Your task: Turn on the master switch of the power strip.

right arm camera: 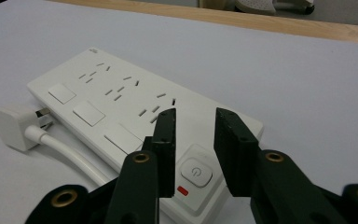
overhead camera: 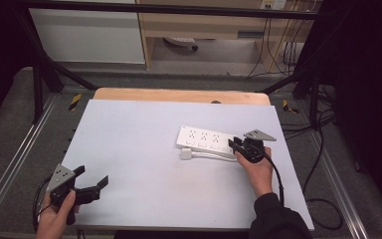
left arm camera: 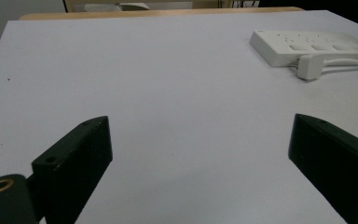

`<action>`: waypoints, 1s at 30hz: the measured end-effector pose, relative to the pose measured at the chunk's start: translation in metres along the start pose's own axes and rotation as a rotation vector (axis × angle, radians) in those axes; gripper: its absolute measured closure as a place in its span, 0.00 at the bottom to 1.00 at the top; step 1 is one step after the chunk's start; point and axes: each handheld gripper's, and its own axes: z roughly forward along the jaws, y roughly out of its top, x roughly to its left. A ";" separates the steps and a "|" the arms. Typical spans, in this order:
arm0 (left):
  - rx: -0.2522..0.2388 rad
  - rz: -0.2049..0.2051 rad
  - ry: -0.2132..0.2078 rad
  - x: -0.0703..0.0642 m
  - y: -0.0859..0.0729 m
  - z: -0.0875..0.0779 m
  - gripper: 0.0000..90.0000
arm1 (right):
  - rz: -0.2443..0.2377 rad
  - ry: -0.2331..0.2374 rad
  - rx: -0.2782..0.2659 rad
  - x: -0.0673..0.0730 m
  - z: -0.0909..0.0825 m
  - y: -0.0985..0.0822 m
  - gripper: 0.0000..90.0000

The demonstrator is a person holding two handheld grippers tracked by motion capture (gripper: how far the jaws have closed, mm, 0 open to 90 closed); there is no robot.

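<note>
A white power strip (overhead camera: 206, 141) lies flat on the pale table (overhead camera: 139, 149), right of centre. Its own white plug (overhead camera: 186, 155) rests on the table against its near side, on a white cable (right arm camera: 74, 156). My right gripper (overhead camera: 235, 143) hovers at the strip's right end, jaws a small gap apart with nothing between them. In the right gripper view, that gripper (right arm camera: 196, 114) sits just above the strip (right arm camera: 121, 98), its power button (right arm camera: 196, 173) and the plug (right arm camera: 11, 128). My left gripper (overhead camera: 93, 177) is wide open and empty near the front left corner. From the left gripper view, its jaws (left arm camera: 200, 123) face the far-off strip (left arm camera: 307, 44) and plug (left arm camera: 310, 66).
A wooden strip (overhead camera: 179, 94) borders the table's far edge. Black frame bars (overhead camera: 40, 74) stand at both back corners. Dark cables (overhead camera: 318, 199) trail on the floor to the right. A white cabinet (overhead camera: 89, 35) stands behind the table.
</note>
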 end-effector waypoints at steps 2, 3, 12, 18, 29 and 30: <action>0.000 0.000 0.000 0.000 0.000 0.000 0.07 | 0.004 -0.002 -0.001 0.000 0.000 0.000 0.74; 0.000 0.000 0.000 0.000 0.000 0.000 0.07 | 0.003 -0.002 -0.001 0.000 0.000 0.000 0.72; -0.001 0.001 0.000 0.000 0.000 0.000 0.07 | 0.028 0.006 -0.005 0.000 0.000 0.003 0.53; -0.002 0.001 0.000 0.000 0.000 0.000 0.07 | 0.045 0.003 0.002 0.000 0.001 0.006 0.36; -0.005 -0.003 0.002 0.000 0.000 0.000 0.07 | 0.063 -0.015 0.002 0.000 0.001 0.010 0.14; -0.004 -0.003 0.001 0.000 0.000 -0.001 0.07 | 0.065 -0.016 0.003 0.000 0.001 0.010 0.12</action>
